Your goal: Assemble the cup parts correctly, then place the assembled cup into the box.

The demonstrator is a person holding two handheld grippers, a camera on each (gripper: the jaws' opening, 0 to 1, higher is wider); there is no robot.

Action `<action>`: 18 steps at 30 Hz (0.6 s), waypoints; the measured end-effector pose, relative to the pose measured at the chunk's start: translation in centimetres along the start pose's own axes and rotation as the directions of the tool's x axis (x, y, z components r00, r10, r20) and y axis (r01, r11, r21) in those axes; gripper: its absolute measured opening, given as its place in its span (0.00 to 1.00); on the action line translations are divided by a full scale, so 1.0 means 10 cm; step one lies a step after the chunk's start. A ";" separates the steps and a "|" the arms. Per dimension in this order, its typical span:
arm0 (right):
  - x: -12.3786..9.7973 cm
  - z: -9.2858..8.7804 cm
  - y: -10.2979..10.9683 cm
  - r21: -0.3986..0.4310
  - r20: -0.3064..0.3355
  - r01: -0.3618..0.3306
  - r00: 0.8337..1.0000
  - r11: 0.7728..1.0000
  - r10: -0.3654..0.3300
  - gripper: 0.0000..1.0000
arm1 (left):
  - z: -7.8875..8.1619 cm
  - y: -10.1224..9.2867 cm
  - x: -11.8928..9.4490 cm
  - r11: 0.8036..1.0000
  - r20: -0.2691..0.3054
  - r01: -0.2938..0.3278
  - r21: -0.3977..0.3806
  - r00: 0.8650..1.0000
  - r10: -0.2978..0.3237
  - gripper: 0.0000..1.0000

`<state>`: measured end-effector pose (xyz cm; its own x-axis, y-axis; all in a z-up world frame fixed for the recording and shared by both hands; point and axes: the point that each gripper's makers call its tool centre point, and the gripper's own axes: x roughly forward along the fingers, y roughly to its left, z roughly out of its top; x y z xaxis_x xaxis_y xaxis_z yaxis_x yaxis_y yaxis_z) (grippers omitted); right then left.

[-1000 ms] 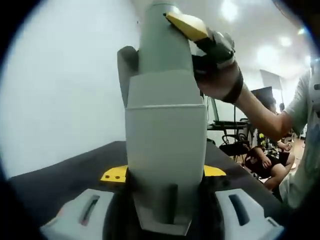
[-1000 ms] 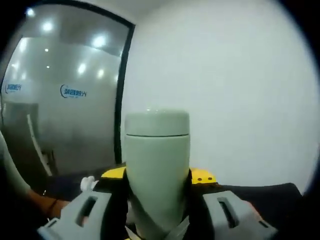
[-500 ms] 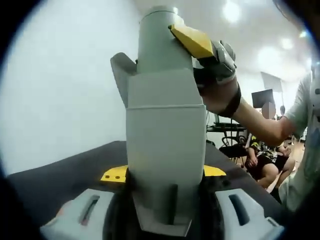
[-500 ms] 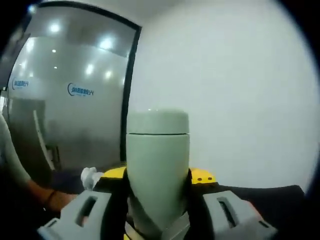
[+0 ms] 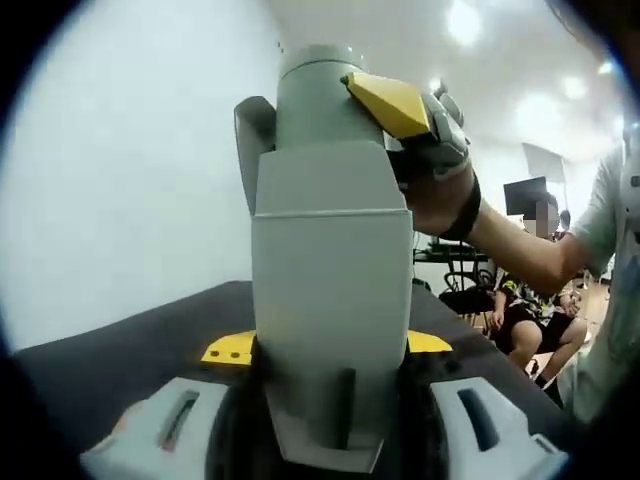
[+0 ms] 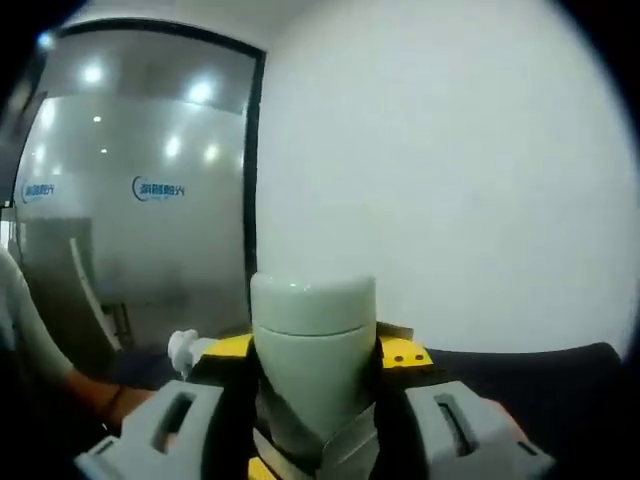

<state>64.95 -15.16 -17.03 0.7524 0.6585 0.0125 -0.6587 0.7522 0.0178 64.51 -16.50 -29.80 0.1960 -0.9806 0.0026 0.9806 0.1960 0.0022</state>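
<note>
White wall (image 5: 120,180) stood behind both views, with ceiling lights (image 5: 462,20) above and a dark tabletop (image 5: 130,350) below. In the left gripper view, the left gripper (image 5: 330,420) was pinched on the wide lower body of the grey cup (image 5: 330,290), which rose upright between its jaws. Near the cup's top, the right gripper (image 5: 395,100), with its yellow-tipped jaw, came in from the right and clamped the narrower upper part, a gloved hand (image 5: 440,170) behind it. In the right gripper view, the right gripper (image 6: 313,420) was closed on the cup's lid end (image 6: 313,325), rounded cap facing the camera. A frosted glass partition (image 6: 130,180) with blue lettering stood to the left. People sat in the far background (image 5: 520,320).
</note>
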 end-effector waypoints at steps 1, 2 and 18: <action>0.00 -0.01 0.02 -0.005 0.001 -0.008 1.000 1.000 0.008 0.42 | 0.00 0.01 0.00 1.000 0.001 0.000 -0.001 1.000 0.000 0.49; 0.00 -0.02 0.04 -0.008 -0.004 -0.012 1.000 1.000 0.012 0.42 | 0.00 0.00 0.00 1.000 0.000 0.003 0.004 1.000 -0.003 0.49; -0.02 -0.12 0.04 -0.039 -0.040 -0.013 0.999 0.999 0.012 0.41 | -0.01 0.02 -0.01 1.000 -0.003 -0.001 0.003 1.000 0.001 0.49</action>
<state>64.54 -14.97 -18.25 0.7440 0.6676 -0.0277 -0.6681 0.7437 -0.0213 64.65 -16.41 -29.93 0.1973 -0.9803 -0.0009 0.9803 0.1973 0.0054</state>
